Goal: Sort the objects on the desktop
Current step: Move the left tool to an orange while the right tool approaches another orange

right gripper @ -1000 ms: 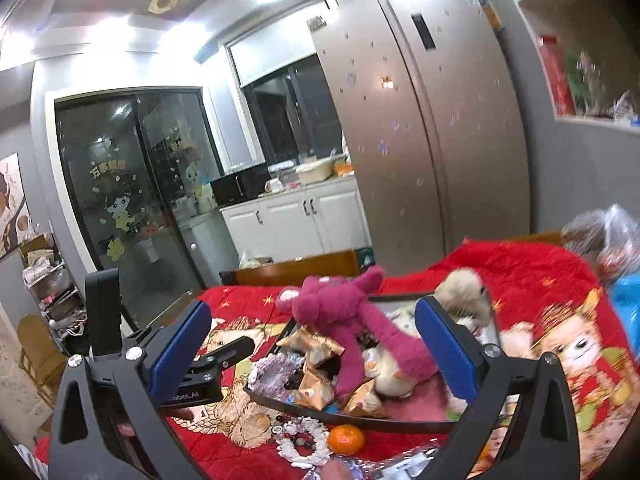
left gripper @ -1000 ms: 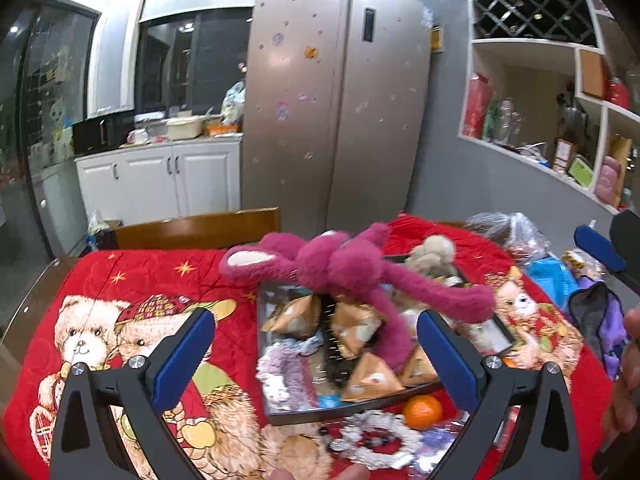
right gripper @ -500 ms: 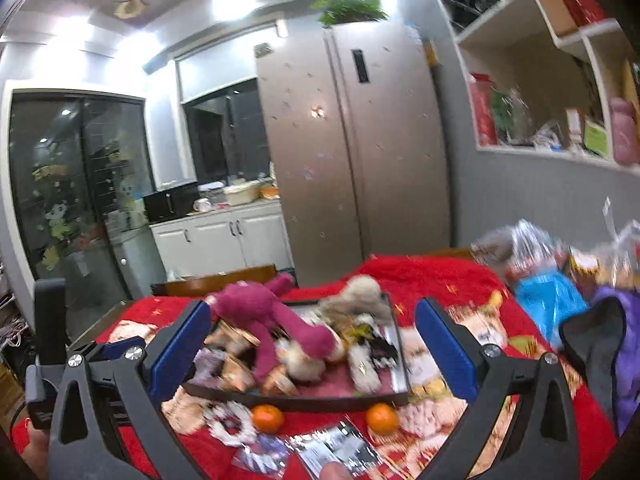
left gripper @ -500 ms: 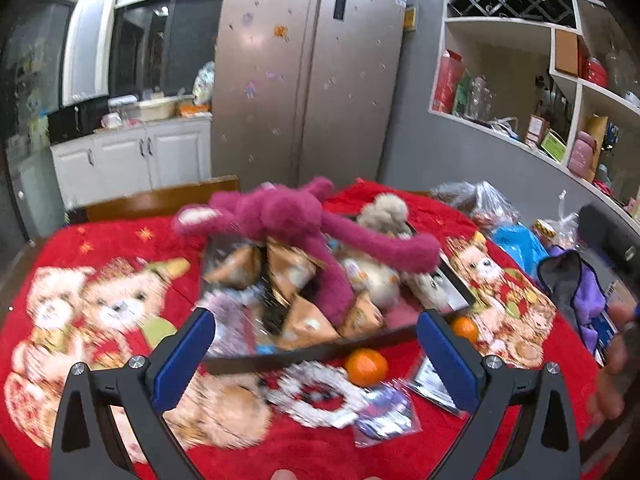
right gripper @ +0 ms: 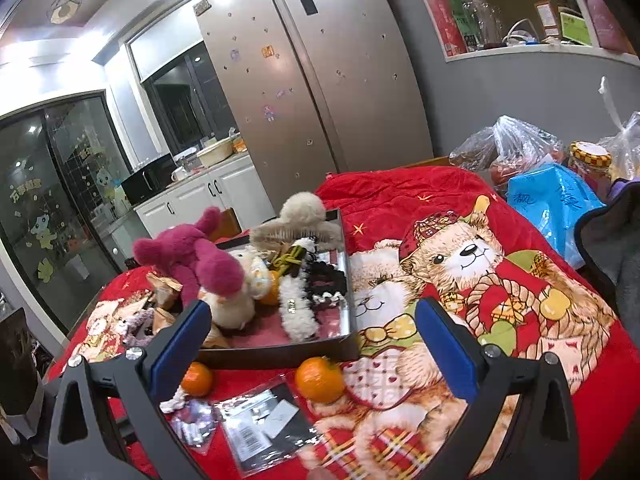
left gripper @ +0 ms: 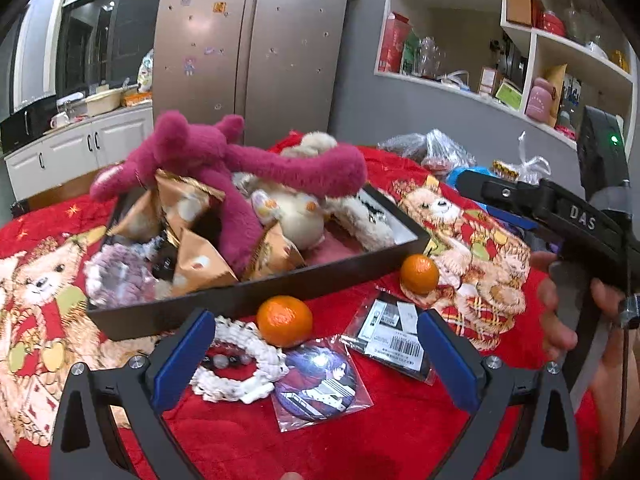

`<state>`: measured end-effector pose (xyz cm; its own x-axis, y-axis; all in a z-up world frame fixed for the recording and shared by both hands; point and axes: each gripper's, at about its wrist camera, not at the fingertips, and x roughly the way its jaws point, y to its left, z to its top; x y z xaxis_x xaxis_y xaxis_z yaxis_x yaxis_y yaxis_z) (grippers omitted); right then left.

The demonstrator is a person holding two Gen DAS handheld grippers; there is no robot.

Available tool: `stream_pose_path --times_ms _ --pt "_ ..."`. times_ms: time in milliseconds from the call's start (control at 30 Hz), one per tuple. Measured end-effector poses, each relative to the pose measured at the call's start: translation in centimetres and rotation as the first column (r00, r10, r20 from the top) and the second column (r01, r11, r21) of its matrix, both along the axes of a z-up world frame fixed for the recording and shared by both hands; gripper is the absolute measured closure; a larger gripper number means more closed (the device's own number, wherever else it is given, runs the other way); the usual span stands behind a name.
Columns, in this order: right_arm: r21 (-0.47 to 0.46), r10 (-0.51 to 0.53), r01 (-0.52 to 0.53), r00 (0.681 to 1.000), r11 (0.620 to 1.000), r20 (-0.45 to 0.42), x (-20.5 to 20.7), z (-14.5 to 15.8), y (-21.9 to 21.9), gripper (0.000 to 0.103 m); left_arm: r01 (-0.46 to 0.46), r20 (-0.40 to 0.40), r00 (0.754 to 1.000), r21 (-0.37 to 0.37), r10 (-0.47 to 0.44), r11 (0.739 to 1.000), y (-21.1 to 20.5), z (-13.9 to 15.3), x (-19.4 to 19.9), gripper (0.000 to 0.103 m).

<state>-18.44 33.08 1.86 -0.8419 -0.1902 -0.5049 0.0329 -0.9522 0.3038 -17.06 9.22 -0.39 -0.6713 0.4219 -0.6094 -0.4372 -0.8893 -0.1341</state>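
Tray (left gripper: 328, 276): dark, smooth, matt outside; its inner wall looked mirror-bright in the right wrist view.
Magenta plush toy (left gripper: 240, 168): shaggy, matt pile.
Blanket (left gripper: 472, 240): soft printed red cloth.
Tangerine (left gripper: 285, 321): glossy, pitted peel.
Badge packet (left gripper: 320, 380): clear shiny plastic.
Fridge (left gripper: 256, 48): brushed metal sheen.
Left hand-held gripper (left gripper: 312, 356): matt black frame, smooth blue pads.

Grey walls, steel double-door fridge (left gripper: 256, 52), white cabinets (right gripper: 208, 196), open shelving (left gripper: 520, 40), dark glass doors (right gripper: 52, 208), bright ceiling light
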Motion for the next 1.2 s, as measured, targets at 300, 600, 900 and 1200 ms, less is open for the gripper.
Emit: stream_pose_path --times_ms 300,600,900,1200 --pt "0.018 0.055 -0.058 0.989 0.998 0.139 -1.3 -4.8 0.2 0.0 -0.057 0.047 0.997 -0.046 0.059 0.997 1.7 -1.9 -1.3 0.0" --pt "-0.017 0.073 -0.071 0.979 0.997 0.191 -2.1 -5.8 0.0 0.0 -0.059 0.057 0.996 -0.046 0.062 0.997 2.5 -2.1 -2.0 0.0" --pt "0.02 0.069 -0.079 0.951 0.997 0.301 -3.6 -7.3 -0.8 0.0 -0.076 0.155 0.984 -0.065 0.085 0.995 2.3 -3.5 -4.0 0.0" --pt "0.12 0.035 -0.08 0.939 0.989 0.342 -4.0 -7.5 -2.3 0.0 -0.078 0.185 0.977 -0.139 0.104 0.987 3.1 -4.3 -4.6 0.0"
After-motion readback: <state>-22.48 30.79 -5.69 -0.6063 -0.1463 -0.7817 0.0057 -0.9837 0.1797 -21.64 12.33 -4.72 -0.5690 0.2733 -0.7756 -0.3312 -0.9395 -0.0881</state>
